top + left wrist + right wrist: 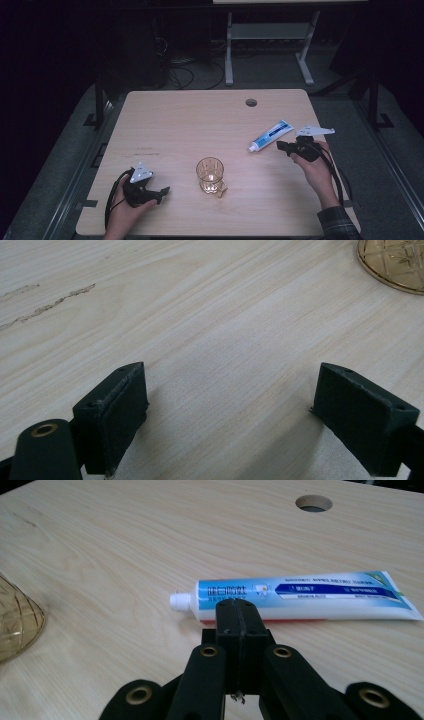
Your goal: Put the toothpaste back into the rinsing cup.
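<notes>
A blue and white toothpaste tube point(271, 135) lies flat at the right of the wooden table point(200, 120), white cap toward the middle. My right gripper point(280, 145) is shut with nothing between its jaws. Its tips sit just on the near side of the tube point(300, 596), and the right gripper view shows the closed jaws point(239, 615) overlapping the tube's lower edge; contact cannot be told. An amber cut-glass cup point(210, 175) stands upright near the front centre. My left gripper point(162, 192) rests low at the front left, open and empty point(230, 390), pointing toward the cup's base point(395, 262).
A round cable hole point(251, 102) sits near the table's far edge and also shows in the right gripper view point(313, 502). The cup's side point(15, 625) shows at the left of that view. A desk frame point(270, 40) stands on the dark floor beyond the table.
</notes>
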A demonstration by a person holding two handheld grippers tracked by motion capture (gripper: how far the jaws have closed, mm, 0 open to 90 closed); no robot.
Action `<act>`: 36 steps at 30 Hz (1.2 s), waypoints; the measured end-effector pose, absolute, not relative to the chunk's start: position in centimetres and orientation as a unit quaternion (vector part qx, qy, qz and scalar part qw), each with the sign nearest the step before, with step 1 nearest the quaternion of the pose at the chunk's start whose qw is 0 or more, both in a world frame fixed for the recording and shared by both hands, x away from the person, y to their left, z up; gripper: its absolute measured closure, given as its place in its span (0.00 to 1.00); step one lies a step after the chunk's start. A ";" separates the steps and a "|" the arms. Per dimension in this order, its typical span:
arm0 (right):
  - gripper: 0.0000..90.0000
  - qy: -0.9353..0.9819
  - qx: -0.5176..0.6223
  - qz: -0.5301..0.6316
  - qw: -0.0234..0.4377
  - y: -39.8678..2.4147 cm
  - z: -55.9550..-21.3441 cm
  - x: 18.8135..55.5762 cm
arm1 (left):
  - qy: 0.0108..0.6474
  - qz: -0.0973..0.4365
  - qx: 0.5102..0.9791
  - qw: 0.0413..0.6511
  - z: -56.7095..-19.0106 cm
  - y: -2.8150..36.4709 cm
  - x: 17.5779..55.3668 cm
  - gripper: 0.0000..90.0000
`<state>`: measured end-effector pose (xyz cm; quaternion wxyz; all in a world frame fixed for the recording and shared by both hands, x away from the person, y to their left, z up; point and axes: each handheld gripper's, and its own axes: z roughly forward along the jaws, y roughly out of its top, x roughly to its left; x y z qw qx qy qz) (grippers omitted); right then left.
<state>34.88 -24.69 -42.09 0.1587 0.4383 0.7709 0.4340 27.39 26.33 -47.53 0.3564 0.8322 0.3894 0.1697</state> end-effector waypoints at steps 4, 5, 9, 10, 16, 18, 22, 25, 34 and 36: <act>1.00 0.774 0.439 0.430 0.153 -24.3 -42.2 35.4 | 0.389 0.170 0.832 0.356 -47.5 26.3 27.4 0.14; 1.00 0.775 0.438 0.430 0.149 -24.0 -42.2 35.8 | 0.389 0.170 0.832 0.356 -47.5 26.3 27.4 0.14; 1.00 0.778 0.436 0.429 0.147 -23.3 -42.2 36.5 | 0.389 0.170 0.832 0.356 -47.5 26.3 27.4 0.14; 1.00 0.777 0.436 0.430 0.145 -23.2 -42.3 36.6 | 0.388 0.170 0.833 0.356 -47.5 26.3 27.4 0.14; 1.00 0.785 0.432 0.422 0.137 -21.8 -42.5 37.9 | 0.388 0.169 0.833 0.356 -47.5 26.4 27.3 0.14; 1.00 0.786 0.430 0.424 0.135 -21.2 -42.5 38.4 | 0.388 0.169 0.833 0.356 -47.5 26.4 27.3 0.14; 1.00 0.792 0.427 0.414 0.135 -20.5 -42.5 39.1 | 0.387 0.169 0.834 0.356 -47.5 26.4 27.3 0.14; 1.00 0.793 0.427 0.415 0.132 -19.8 -42.5 39.9 | 0.387 0.169 0.834 0.356 -47.5 26.4 27.3 0.14; 1.00 0.799 0.428 0.402 0.128 -18.6 -42.8 41.3 | 0.387 0.169 0.834 0.355 -47.5 26.4 27.3 0.14; 1.00 0.801 0.432 0.396 0.123 -18.3 -43.1 41.8 | 0.387 0.169 0.834 0.355 -47.5 26.4 27.3 0.14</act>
